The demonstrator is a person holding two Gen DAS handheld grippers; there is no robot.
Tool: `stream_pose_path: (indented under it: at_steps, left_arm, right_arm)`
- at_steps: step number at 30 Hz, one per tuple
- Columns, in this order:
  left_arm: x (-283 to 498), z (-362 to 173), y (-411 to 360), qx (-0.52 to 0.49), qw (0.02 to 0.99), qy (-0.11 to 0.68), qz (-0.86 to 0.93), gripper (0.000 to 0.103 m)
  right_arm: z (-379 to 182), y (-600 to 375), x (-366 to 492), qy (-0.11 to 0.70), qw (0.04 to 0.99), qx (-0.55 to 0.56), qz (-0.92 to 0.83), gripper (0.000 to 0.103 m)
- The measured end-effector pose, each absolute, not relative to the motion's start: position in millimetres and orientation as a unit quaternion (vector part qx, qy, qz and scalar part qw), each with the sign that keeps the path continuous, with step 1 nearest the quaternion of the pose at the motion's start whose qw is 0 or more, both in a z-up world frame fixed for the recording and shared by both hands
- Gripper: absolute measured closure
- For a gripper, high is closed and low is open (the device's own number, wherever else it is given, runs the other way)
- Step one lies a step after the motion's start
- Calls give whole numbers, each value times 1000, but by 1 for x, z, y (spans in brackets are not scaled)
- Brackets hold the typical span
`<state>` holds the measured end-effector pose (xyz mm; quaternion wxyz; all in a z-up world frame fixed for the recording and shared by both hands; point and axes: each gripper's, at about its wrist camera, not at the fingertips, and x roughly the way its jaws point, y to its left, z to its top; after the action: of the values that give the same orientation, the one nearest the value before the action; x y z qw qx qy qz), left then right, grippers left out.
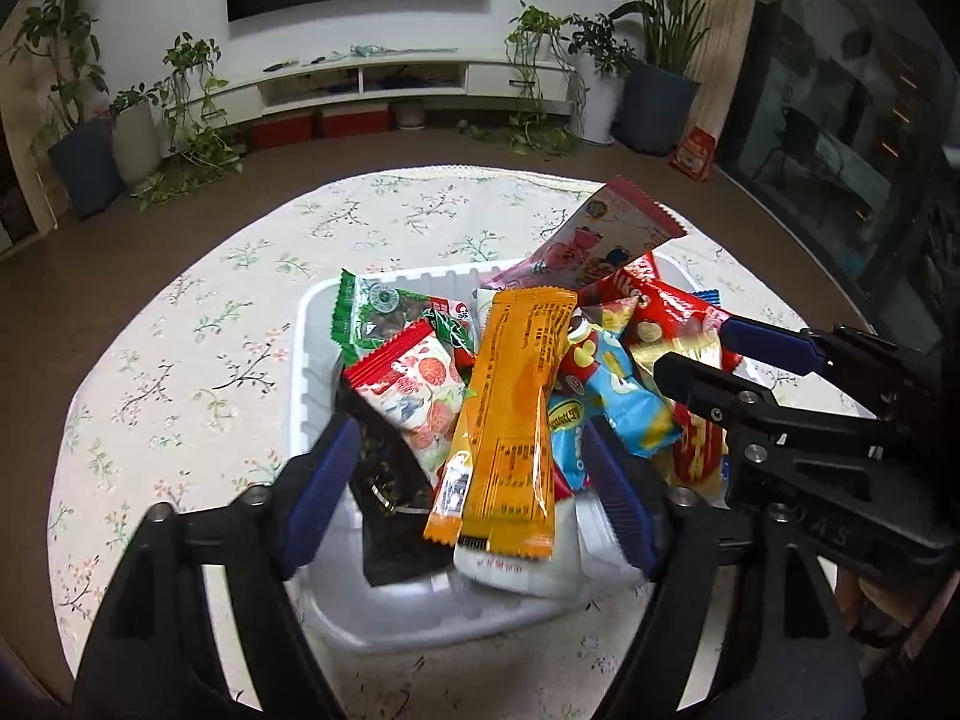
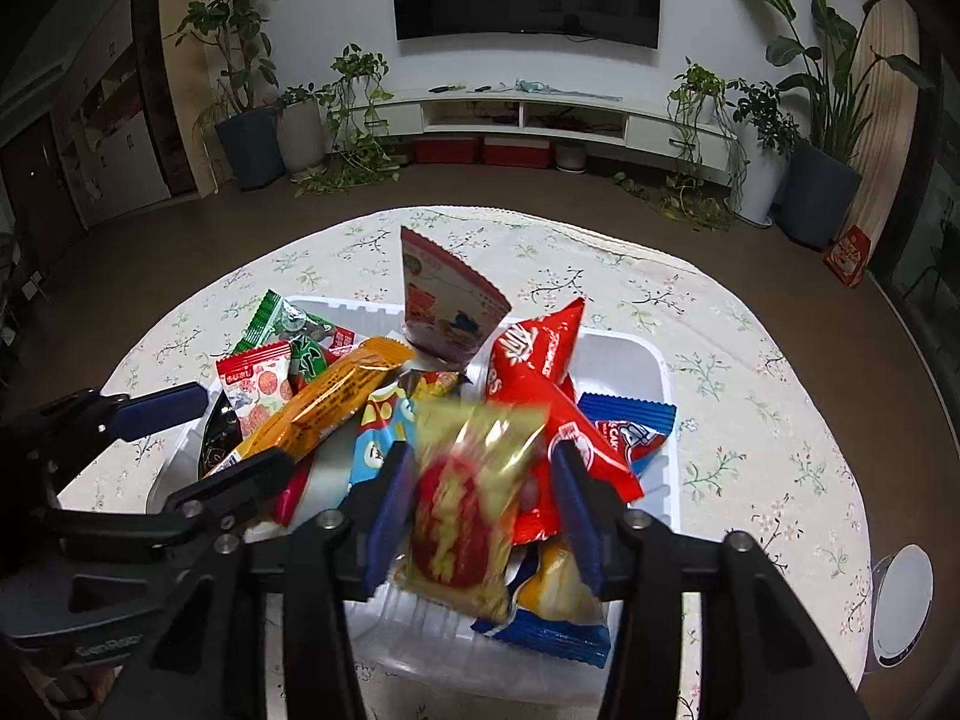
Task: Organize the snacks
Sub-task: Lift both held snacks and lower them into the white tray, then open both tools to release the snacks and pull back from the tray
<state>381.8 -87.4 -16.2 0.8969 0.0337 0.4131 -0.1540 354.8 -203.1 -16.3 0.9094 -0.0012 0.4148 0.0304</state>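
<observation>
A white plastic tray [image 1: 312, 324] [image 2: 654, 360] on the flowered tablecloth holds a heap of snack packets. My left gripper [image 1: 468, 480] is open over the tray's near left part, its fingers either side of a long orange packet [image 1: 516, 414] [image 2: 336, 396] lying on the heap. My right gripper [image 2: 480, 492] [image 1: 702, 354] is open over the tray's right part. A yellow packet with a red round mark [image 2: 468, 504], blurred, sits between its fingers without touching them. A red packet [image 2: 540, 372] and a pink one [image 2: 450, 306] stand up behind.
The round table [image 2: 750, 360] carries the flowered cloth. A white round object [image 2: 900, 612] sits at the table's right edge. Behind are a TV unit [image 2: 528, 108], potted plants [image 2: 822, 138] and brown floor.
</observation>
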Motion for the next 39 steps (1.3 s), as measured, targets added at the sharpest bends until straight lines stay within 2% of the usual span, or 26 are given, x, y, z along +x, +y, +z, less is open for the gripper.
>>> stream_pose_path:
  at_steps: [2, 3, 9, 11, 14, 18, 20, 26, 31, 39]
  left_arm:
    - [374, -13, -83, 29, 902, 405, -148, 2]
    - [369, -10, -78, 23, 905, 398, -147, 0]
    - [325, 6, -69, 33, 925, 359, -122, 0]
    - [309, 8, -72, 41, 923, 359, -134, 0]
    - [275, 8, -74, 51, 923, 363, -120, 0]
    - [219, 11, -59, -3, 942, 315, -118, 0]
    - [196, 11, -55, -21, 943, 319, -91, 0]
    - [127, 6, -65, 26, 951, 307, -30, 0]
    - [93, 0, -58, -19, 937, 346, -40, 0]
    - [58, 38, -69, 13, 947, 321, -12, 0]
  right_arm:
    - [-15, -203, 351, 412, 911, 1, 29, 42]
    - [-14, -205, 349, 410, 912, 3, 28, 41]
    - [-4, -221, 325, 390, 920, 33, 14, 36]
    - [0, -226, 309, 374, 926, 49, 11, 30]
    - [4, -229, 284, 354, 933, 60, 9, 27]
    - [6, -228, 242, 330, 942, 67, 9, 24]
    - [9, -227, 218, 315, 947, 66, 9, 21]
    - [27, -221, 151, 261, 963, 64, 10, 16]
    - [39, -219, 107, 219, 973, 76, -1, 14]
    - [47, -207, 53, 210, 976, 55, -26, 12]
